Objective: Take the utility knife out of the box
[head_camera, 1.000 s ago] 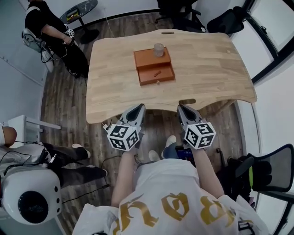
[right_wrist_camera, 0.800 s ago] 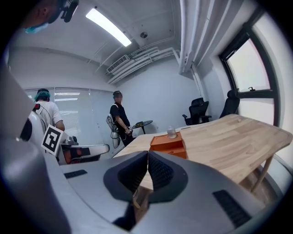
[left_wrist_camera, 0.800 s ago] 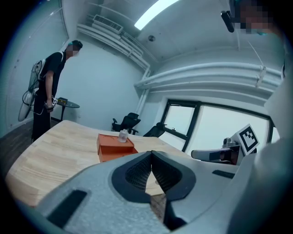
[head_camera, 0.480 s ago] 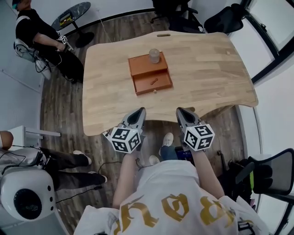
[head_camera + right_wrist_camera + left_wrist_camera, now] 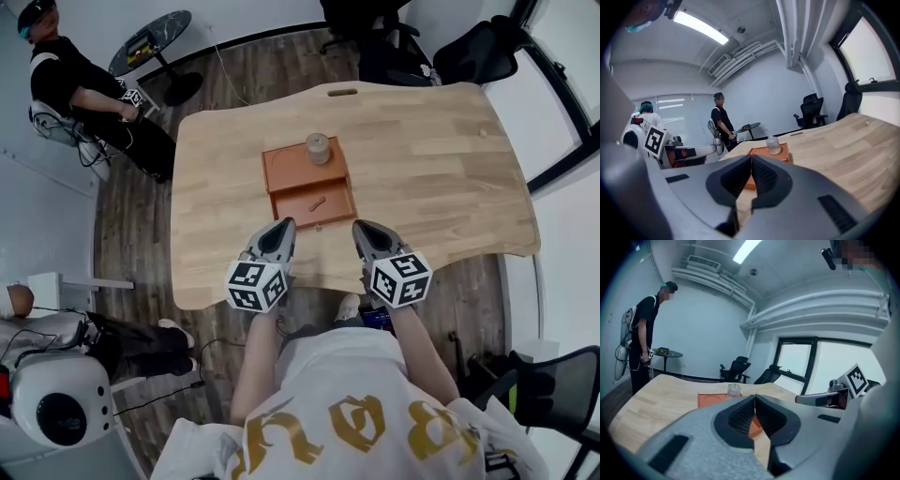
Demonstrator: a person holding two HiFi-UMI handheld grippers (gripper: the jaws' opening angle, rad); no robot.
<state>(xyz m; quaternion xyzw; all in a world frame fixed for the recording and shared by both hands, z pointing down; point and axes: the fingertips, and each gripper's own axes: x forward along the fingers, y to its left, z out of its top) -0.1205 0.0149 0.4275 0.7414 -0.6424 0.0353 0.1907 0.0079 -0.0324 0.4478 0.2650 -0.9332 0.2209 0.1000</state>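
An orange box (image 5: 293, 169) lies mid-table with its drawer (image 5: 312, 205) pulled out toward me. In the drawer rests a small orange utility knife (image 5: 317, 202). A clear jar (image 5: 319, 147) stands on the box's top. My left gripper (image 5: 282, 226) and right gripper (image 5: 360, 229) hover side by side over the table's near edge, just short of the drawer, both shut and holding nothing. The left gripper view shows the shut left gripper (image 5: 754, 397) with the box (image 5: 711, 399) and jar (image 5: 734, 391) beyond it. In the right gripper view the right gripper (image 5: 751, 156) points at the box (image 5: 782, 150) and jar (image 5: 773, 145).
The wooden table (image 5: 431, 178) has a curved near edge. A person in black (image 5: 80, 84) sits at the far left beside a round side table (image 5: 150, 39). Office chairs (image 5: 473, 52) stand behind the table. A white helmet-like device (image 5: 61, 412) sits at the lower left.
Both grippers have come forward from off the table to over its near edge, close to the open drawer. Their jaws have stayed shut. The box has not moved.
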